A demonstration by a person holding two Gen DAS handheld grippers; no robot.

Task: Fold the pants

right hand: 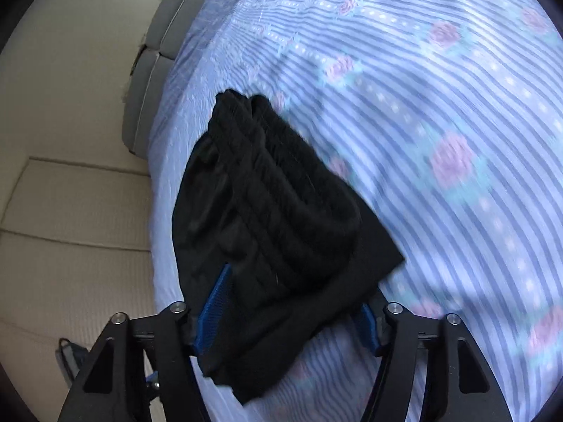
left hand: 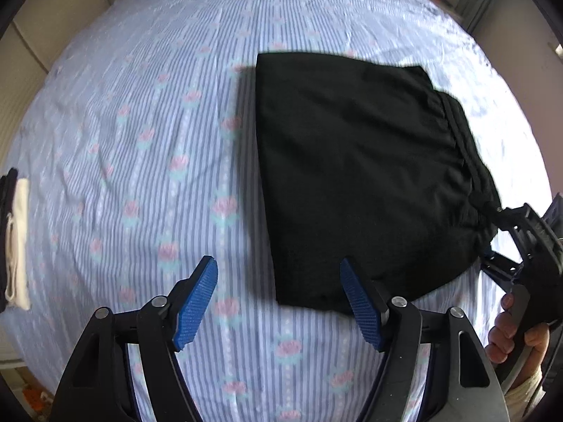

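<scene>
Black pants [left hand: 355, 176], folded into a compact block, are seen lying on a striped, rose-patterned sheet [left hand: 140, 133], their gathered waistband turned to the right. The left gripper [left hand: 278, 302] is held above the sheet with its blue pads [left hand: 195, 304] spread wide and nothing between them, just beside the near edge of the pants. At the right edge the right gripper [left hand: 527, 246] is met at the waistband corner, apparently touching it, though its fingers are hidden, and a hand [left hand: 513, 334] is seen on its handle.
</scene>
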